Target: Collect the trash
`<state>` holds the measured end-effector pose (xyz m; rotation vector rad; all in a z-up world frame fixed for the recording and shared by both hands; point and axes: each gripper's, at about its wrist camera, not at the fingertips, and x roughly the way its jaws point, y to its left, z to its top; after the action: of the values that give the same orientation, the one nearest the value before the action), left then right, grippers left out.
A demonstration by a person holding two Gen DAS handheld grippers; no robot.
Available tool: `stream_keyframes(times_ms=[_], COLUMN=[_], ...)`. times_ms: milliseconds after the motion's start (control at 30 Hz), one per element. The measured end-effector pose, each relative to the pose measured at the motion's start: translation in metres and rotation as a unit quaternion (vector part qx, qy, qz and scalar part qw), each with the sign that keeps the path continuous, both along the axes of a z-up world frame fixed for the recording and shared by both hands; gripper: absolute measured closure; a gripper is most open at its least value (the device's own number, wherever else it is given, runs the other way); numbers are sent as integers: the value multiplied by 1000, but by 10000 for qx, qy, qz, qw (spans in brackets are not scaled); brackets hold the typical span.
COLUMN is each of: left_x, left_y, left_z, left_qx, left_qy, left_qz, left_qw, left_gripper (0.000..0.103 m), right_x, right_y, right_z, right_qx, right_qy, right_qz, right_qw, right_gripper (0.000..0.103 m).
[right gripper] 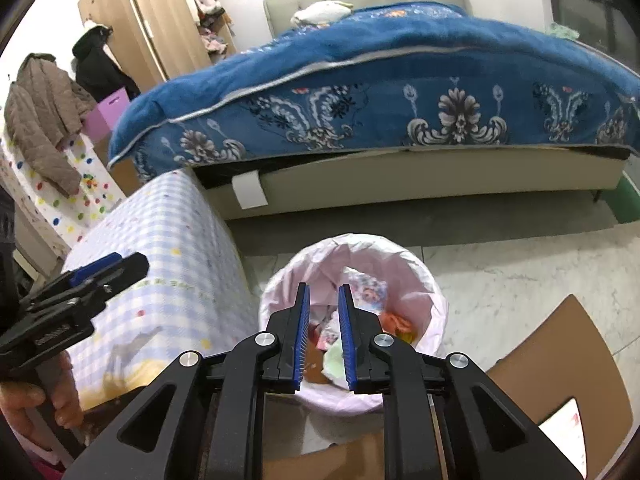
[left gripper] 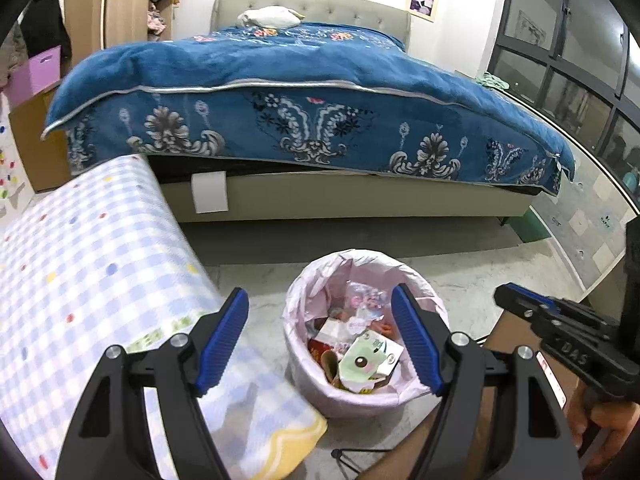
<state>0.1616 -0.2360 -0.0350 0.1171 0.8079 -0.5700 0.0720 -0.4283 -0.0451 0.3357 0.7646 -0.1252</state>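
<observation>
Left tool (left gripper: 320, 340) wide open, right tool (right gripper: 323, 336) slightly parted, both empty above the bin (left gripper: 304, 384).

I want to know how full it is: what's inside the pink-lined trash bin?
The trash bin holds a heap of wrappers and packets, with a pale green carton on top and orange scraps at one side. Whatever lies beneath that top layer is covered.
</observation>
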Motion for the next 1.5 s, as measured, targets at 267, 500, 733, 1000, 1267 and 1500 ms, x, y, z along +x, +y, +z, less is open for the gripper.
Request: stream_keyframes(times_ms=[267,500,733,1000,1267,1500], left_x=[-43,-81,-121,-155,-174,-178], left_y=[49,108,169,234,281,302], left_z=[33,59,86,99,102,104], left_qx=[280,521,369,431,596,613], left_qy=[-413,-534,-683,-609,-581,-576], left_qz=[417,1041,1663,2508,2989,3185], left_qw=[9979,9918,9830,9652,9507,9442], left_gripper=[13,7,7,7,7,7], right_x=[-28,-52,-69,-84,-83,-76], right_y=[50,107,163,217,255,270], right_z=[41,74,106,134,140,143], right_qx=[-137,-449,-622,-785,-805,-855], right_qy=[-136,-240,-478,-803,-898,-904], right_qz=[522,1041,1584,2113,2505,2642], right_qw=[9984,9933,9843,9710,9606,9564], right_gripper=[44,14,11,10,10,10])
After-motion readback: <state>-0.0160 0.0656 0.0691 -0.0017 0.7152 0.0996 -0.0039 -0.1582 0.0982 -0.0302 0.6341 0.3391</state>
